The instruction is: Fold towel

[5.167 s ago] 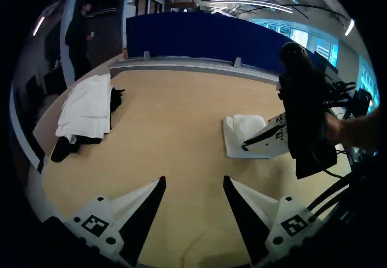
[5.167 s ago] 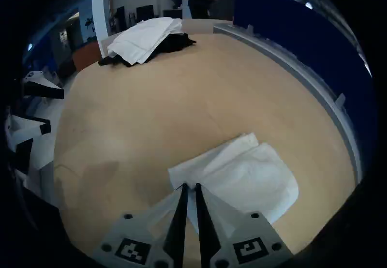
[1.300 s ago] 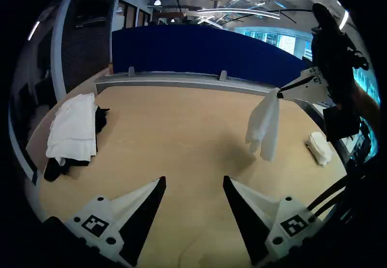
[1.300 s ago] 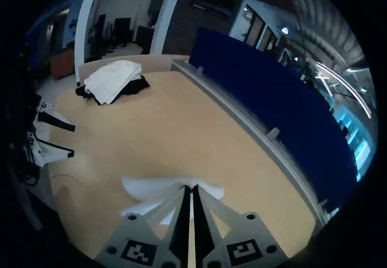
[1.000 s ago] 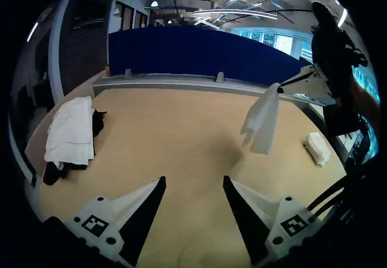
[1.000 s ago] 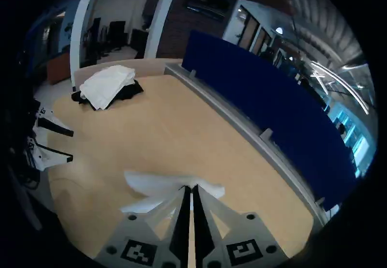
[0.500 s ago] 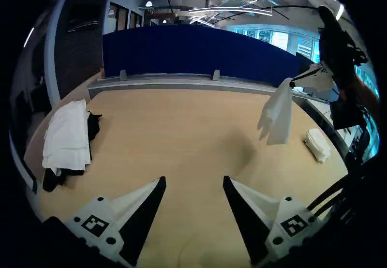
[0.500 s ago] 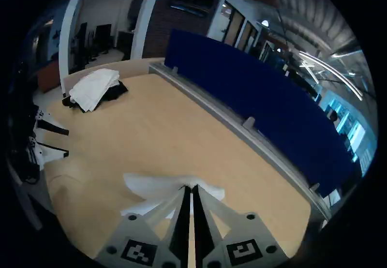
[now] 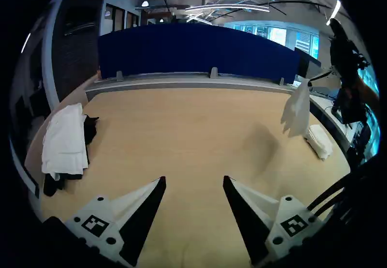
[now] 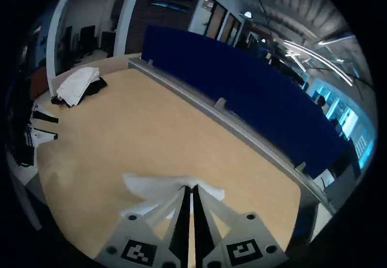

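The table (image 9: 184, 123) ahead of the left gripper (image 9: 193, 178) has a light wood surface, smooth with a low, soft sheen. This gripper's fingers (image 9: 140, 210) look like white matt plastic, with black matt inner faces. The towel (image 10: 159, 183) pinched in the right gripper (image 10: 190, 188) is white cloth, soft and a little creased. Far to the right of the left gripper lies a folded stack (image 9: 320, 142) of the same white cloth. To its left, a white cloth pile (image 9: 63, 140) rests on a dark cloth (image 9: 89, 127). The blue partition (image 9: 193, 50) beyond the table looks matt, perhaps fabric — its grey rail (image 9: 193, 80) is smooth, but I cannot tell the material.
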Motion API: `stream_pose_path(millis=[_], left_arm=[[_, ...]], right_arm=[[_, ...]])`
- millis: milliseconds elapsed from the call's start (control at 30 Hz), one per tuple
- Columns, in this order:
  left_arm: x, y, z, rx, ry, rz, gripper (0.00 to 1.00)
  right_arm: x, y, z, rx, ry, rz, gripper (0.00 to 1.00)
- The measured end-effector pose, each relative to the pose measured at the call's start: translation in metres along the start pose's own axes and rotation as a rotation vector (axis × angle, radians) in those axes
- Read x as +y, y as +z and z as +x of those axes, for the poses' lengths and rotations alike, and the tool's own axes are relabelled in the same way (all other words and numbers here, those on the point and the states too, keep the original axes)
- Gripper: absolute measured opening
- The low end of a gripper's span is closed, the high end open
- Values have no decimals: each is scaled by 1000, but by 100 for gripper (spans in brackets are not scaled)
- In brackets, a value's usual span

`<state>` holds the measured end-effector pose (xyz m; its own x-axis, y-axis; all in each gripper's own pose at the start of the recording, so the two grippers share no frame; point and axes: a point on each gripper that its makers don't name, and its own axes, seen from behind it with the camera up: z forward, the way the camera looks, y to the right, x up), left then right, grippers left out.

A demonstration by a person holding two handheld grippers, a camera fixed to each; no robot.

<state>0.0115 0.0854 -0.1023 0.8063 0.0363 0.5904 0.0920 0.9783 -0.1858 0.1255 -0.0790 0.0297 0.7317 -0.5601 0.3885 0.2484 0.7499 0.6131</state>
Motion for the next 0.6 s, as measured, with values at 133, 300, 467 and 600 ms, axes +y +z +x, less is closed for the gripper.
stream_pose_path(millis=[133, 300, 467, 600], left_arm=[[2, 2, 1, -5, 7, 4, 87], [5, 4, 2, -10, 17, 10, 87], [6, 5, 4, -15, 18, 16, 87], [9, 6, 5, -18, 17, 21, 87]], right_arm=[[29, -8, -16, -15, 9, -29, 3], [64, -17, -38, -36, 18, -69, 3], [92, -25, -58, -56, 35, -98, 3], [112, -30, -74, -74, 44, -119, 3]])
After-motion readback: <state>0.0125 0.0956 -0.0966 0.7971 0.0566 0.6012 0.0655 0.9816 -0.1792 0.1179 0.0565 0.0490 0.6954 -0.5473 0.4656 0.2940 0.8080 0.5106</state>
